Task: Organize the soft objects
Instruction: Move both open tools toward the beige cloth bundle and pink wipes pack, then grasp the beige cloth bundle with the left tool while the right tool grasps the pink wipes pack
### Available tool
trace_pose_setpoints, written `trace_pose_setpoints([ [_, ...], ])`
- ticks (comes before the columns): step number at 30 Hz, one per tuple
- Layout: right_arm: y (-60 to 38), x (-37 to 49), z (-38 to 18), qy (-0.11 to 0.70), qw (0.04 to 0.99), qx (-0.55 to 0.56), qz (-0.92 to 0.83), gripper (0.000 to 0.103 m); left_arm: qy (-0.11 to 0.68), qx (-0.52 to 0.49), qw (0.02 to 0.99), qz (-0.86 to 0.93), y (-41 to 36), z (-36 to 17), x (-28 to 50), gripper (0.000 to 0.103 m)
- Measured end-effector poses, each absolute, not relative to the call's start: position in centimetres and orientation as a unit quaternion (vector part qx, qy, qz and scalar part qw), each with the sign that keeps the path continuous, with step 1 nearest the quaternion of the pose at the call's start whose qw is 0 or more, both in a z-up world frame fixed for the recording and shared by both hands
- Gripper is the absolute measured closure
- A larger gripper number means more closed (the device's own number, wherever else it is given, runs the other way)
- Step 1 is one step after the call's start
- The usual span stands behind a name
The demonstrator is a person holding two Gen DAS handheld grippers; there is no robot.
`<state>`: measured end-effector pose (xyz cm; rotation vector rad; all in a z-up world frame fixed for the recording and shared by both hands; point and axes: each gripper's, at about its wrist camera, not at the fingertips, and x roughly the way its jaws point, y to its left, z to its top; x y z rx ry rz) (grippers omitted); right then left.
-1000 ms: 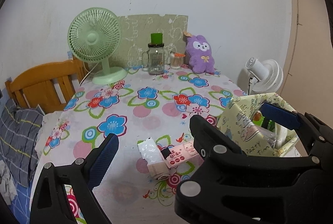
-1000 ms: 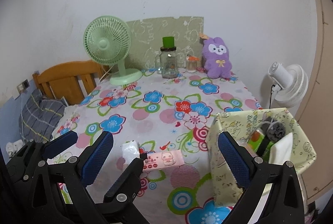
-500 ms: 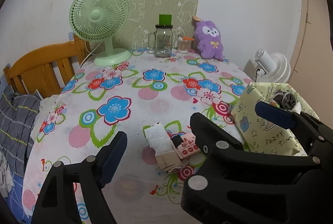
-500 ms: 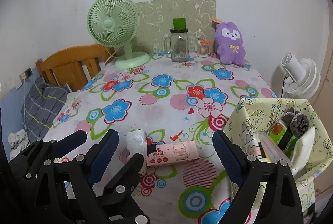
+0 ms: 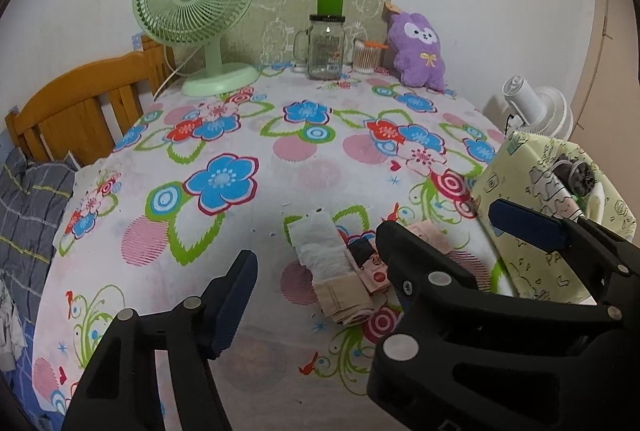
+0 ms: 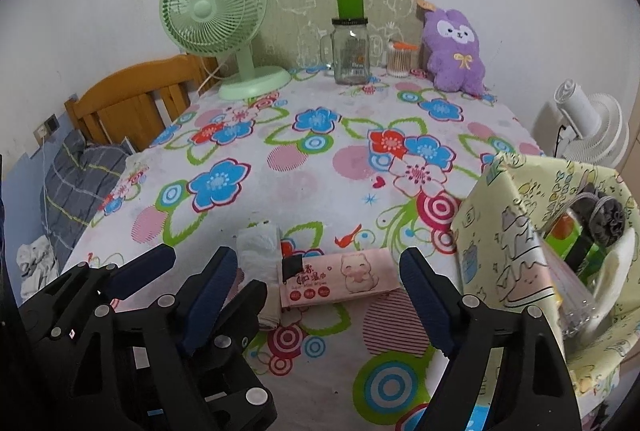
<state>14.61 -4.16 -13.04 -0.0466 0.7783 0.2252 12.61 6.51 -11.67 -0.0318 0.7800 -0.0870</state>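
On the floral tabletop [image 6: 328, 167], a folded white cloth [image 5: 320, 251] lies touching a pink wipes pack [image 6: 340, 281], beside the yellow fabric bin [image 6: 504, 231]. The left gripper [image 5: 316, 271] and right gripper [image 6: 316, 291] hover above them, jaws just narrowing yet released, grasping nothing. A green fan [image 6: 216, 19], glass jar [image 6: 350, 51] and purple plush [image 6: 456, 51] line the far wall.

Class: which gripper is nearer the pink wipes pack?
Right. The right gripper is open with the pink wipes pack between its fingers, untouched. The left gripper stands beside it, over the rolled white cloth.
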Motion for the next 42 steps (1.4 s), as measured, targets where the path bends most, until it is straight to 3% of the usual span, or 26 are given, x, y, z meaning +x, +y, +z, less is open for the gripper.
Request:
trace_pose_setpoints([
  [13,-4.6,16.5,-16.0,0.428,0.899,-0.013,0.094,0.017,0.423,-0.037,0.904,-0.055,6.5,-14.5,14.3,0.042],
  [20,-4.9,17.3,-17.3,0.450,0.889,-0.005,0.085,0.017,0.441,-0.047,0.894,-0.061,6.4,-15.8,15.2,0.059],
  [27,-5.1,17.8,-17.8,0.455,0.887,0.007,0.080,0.017,0.434,-0.047,0.898,-0.052,6.4,-16.0,15.4,0.068],
  [42,-4.9,16.7,-17.5,0.459,0.884,0.004,0.085,0.017,0.438,-0.030,0.897,-0.039,7.0,-15.9,14.8,0.073],
])
